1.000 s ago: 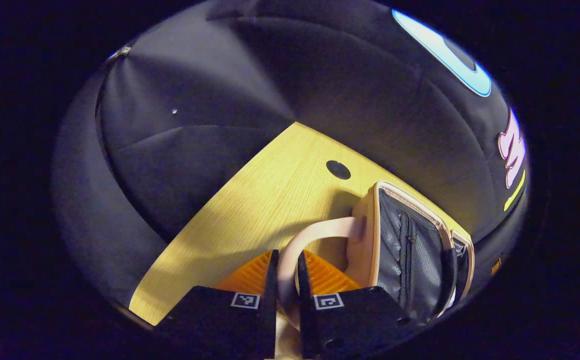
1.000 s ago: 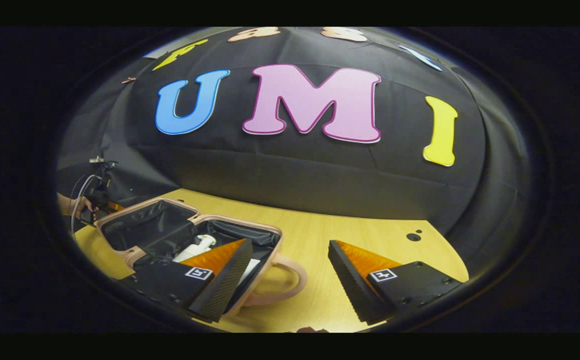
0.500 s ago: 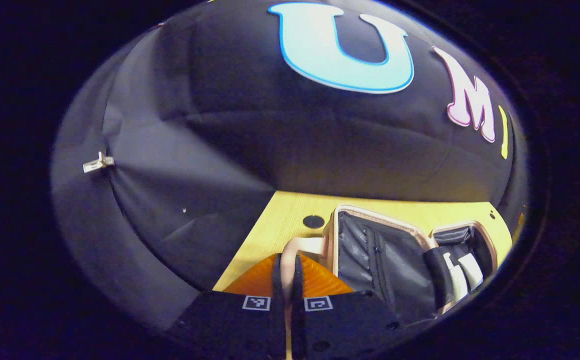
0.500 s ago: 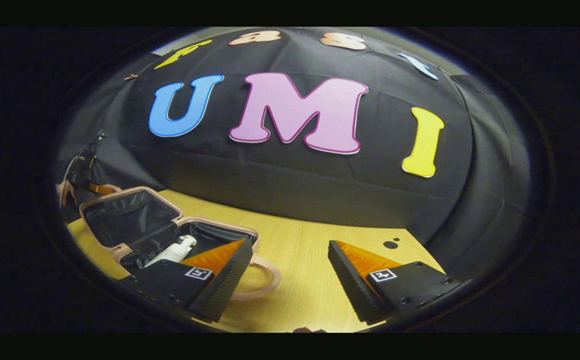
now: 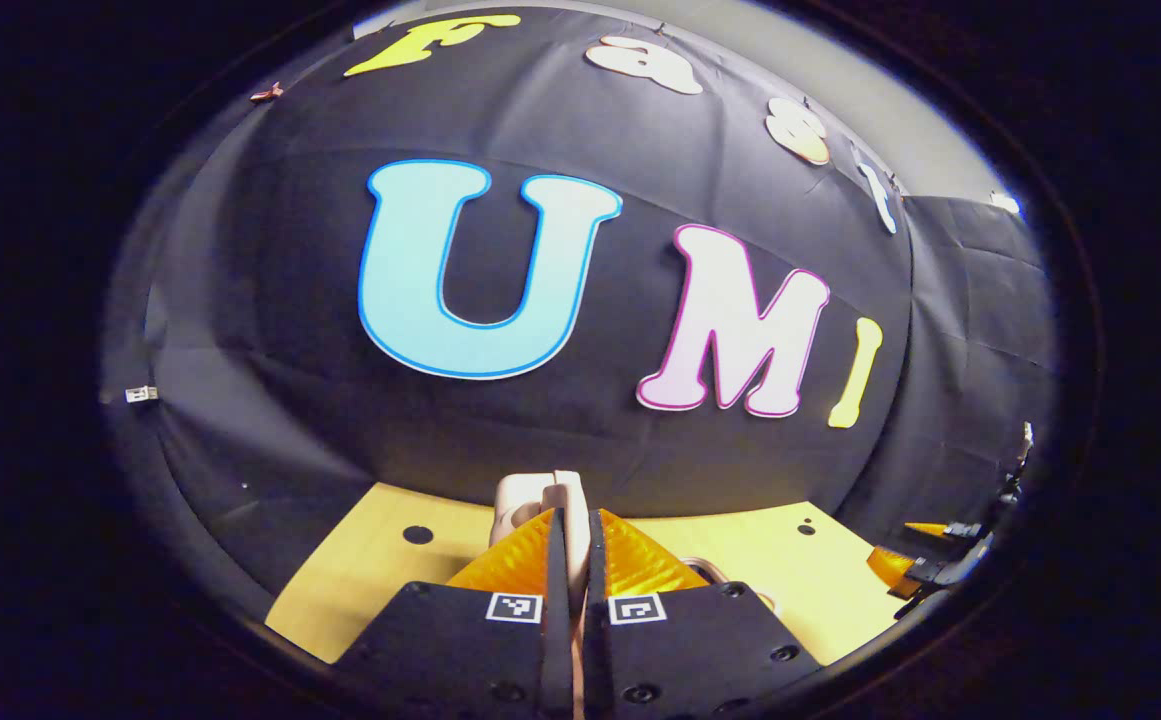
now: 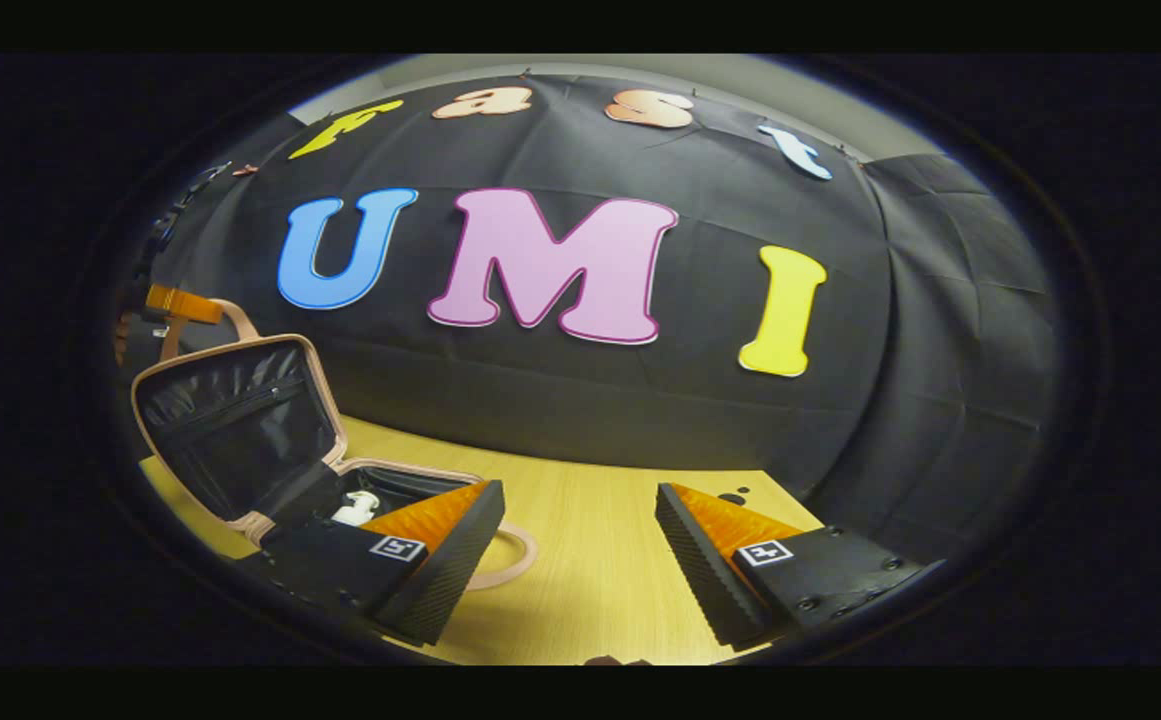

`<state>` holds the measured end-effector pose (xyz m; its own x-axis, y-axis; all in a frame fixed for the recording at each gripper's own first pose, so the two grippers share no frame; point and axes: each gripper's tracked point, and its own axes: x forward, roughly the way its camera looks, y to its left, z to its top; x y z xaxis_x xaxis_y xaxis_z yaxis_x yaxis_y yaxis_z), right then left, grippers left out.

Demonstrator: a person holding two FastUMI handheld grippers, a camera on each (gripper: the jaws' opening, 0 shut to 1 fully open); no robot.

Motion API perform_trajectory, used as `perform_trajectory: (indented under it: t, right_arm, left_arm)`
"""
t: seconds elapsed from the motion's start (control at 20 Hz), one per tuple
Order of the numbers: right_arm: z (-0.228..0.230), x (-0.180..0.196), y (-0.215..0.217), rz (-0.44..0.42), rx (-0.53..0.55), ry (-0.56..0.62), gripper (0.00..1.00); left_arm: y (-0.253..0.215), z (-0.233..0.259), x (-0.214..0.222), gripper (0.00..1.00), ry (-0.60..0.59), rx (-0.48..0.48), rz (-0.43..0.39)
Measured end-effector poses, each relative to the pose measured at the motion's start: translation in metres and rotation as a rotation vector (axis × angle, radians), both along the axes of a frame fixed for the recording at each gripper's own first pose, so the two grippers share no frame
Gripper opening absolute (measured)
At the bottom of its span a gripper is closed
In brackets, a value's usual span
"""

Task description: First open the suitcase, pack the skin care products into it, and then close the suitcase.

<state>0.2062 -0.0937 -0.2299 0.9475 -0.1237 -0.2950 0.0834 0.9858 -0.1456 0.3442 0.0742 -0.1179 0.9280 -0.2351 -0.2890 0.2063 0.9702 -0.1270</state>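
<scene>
While one tool (image 5: 570,530) grips one handle (image 5: 538,495), one suitcase (image 6: 240,425) gapes.

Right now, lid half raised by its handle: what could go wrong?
1. The left hand-held gripper pinches only the thin lid handle; it could slip and the lid drop.
2. A white bottle lies near the hinge and may block closing.
3. The right hand-held gripper, open, isn't steadying the suitcase.

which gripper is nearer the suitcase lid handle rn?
Left. The left gripper is shut on the lid handle; the right gripper hangs open above the table, away from the raised lid.
</scene>
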Motion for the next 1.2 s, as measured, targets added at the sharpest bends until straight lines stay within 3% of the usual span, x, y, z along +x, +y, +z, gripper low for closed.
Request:
perform_trajectory:
  t: [0.15,0.35,0.6,0.85,0.95,1.05,1.2]
  right_arm:
    - [-0.004,-0.017,-0.016,-0.063,0.027,0.038,0.96]
    - [-0.003,-0.019,-0.04,-0.108,0.045,0.052,0.97]
    - [-0.005,-0.017,-0.071,-0.097,0.075,0.085,0.97]
    - [-0.006,-0.006,-0.077,-0.05,0.138,0.123,0.98]
    - [-0.003,-0.006,-0.076,-0.031,0.123,0.124,0.97]
    - [0.003,-0.013,-0.078,-0.035,0.123,0.125,0.98]
    - [0.018,-0.03,-0.073,-0.043,0.152,0.127,0.97]
  left_arm:
    - [-0.059,-0.001,0.0,0.1,0.018,-0.099,0.001]
    - [-0.16,-0.045,-0.004,0.1,0.107,-0.191,-0.055]
    - [-0.253,-0.146,-0.01,0.1,0.24,-0.169,-0.084]
    - [-0.287,-0.242,-0.023,0.1,0.369,0.031,-0.082]
    - [-0.297,-0.252,-0.026,0.1,0.382,0.036,-0.092]
    - [-0.298,-0.245,-0.032,0.17,0.394,0.018,-0.096]
    - [-0.305,-0.205,-0.052,0.53,0.364,-0.102,-0.097]
